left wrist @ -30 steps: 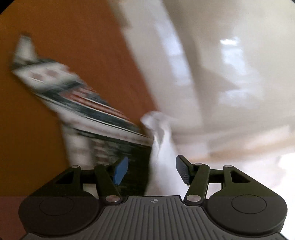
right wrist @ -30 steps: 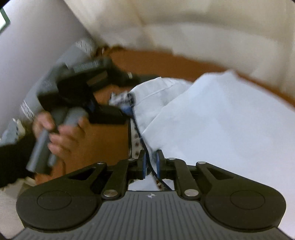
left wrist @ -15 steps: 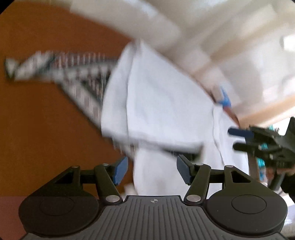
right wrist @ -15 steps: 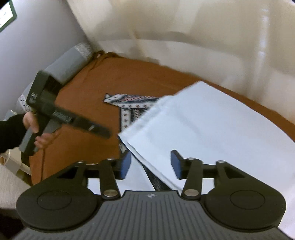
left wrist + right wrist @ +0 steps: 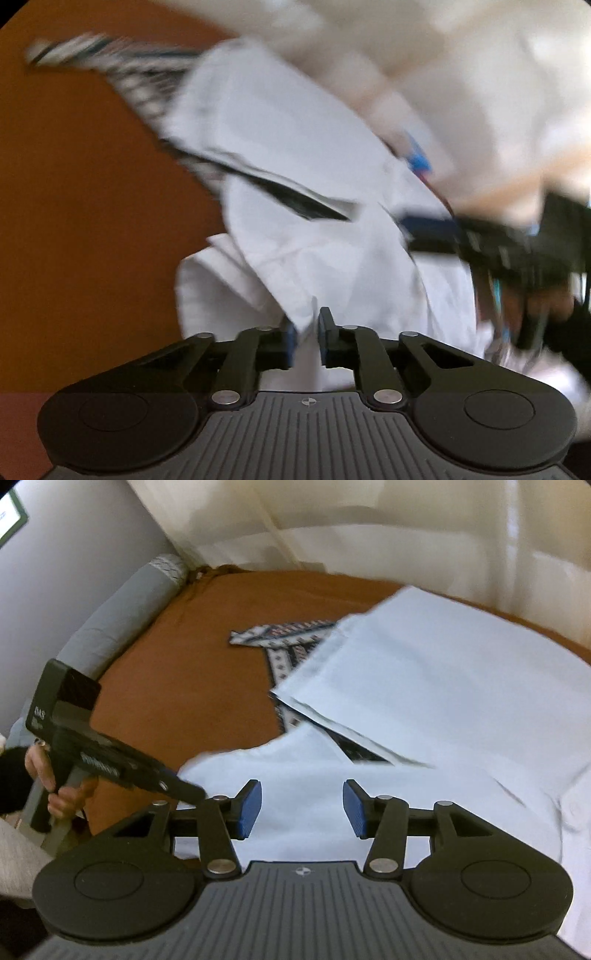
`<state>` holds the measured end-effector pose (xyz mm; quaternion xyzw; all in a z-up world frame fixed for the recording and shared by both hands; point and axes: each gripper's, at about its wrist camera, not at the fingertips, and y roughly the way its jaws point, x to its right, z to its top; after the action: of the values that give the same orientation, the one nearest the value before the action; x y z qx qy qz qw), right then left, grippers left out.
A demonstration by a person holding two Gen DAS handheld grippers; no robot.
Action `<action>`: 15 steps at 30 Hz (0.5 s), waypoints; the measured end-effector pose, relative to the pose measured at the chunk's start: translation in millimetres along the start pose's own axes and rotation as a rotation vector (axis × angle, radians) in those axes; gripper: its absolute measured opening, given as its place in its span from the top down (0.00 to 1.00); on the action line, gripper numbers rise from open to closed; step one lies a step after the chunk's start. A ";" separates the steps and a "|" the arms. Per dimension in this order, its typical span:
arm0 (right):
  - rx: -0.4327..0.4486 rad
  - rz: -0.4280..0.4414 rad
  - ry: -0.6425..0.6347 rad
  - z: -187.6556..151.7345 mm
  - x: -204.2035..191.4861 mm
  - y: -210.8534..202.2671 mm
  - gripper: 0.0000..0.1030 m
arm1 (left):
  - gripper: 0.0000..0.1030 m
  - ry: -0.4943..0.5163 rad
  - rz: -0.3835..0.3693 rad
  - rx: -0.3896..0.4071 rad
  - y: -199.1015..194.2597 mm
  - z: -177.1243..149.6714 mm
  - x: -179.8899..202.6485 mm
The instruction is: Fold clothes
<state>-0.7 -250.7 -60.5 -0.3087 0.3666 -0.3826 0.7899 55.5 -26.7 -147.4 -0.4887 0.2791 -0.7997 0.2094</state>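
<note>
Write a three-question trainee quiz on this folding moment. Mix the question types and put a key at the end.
1. True or false: the left tool is shut on a fold of the white shirt.
2. Multiple choice: the right tool is (A) clamped on the patterned cloth, (B) open above the white shirt, (C) out of view.
3. Fill in: the patterned cloth lies partly under the white shirt on the ______ cover.

Key
1. True: the jaws stand nearly closed with white fabric between them.
2. B: the jaws stand wide apart with nothing between them.
3. Brown.
</note>
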 end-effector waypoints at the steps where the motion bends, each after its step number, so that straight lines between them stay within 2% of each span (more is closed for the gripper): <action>1: 0.002 0.012 -0.012 2.9 -5.1 -1.4 0.47 | 0.87 0.060 0.000 -0.010 1.0 -3.7 11.6; 4: -0.016 0.049 -0.041 12.3 -20.2 4.4 0.47 | 0.87 0.175 0.010 -0.020 2.9 -16.3 35.8; 6: -0.044 0.071 -0.049 16.5 -27.4 14.1 0.47 | 0.87 0.212 0.020 -0.018 5.7 -21.3 42.8; 11: -0.123 0.075 -0.058 23.3 -47.4 50.6 0.47 | 0.87 0.218 0.031 -0.010 9.3 -29.4 43.4; 13: -0.145 0.074 -0.068 24.5 -56.1 63.9 0.44 | 0.87 0.214 0.032 -0.006 8.0 -31.2 42.6; 15: -0.183 0.049 -0.098 24.0 -65.8 78.2 0.43 | 0.87 0.211 0.032 -0.002 6.7 -32.9 41.8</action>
<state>19.6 -150.7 -85.0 -0.3888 0.3682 -0.3124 0.7846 8.2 -49.1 -136.1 -0.3976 0.3081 -0.8429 0.1911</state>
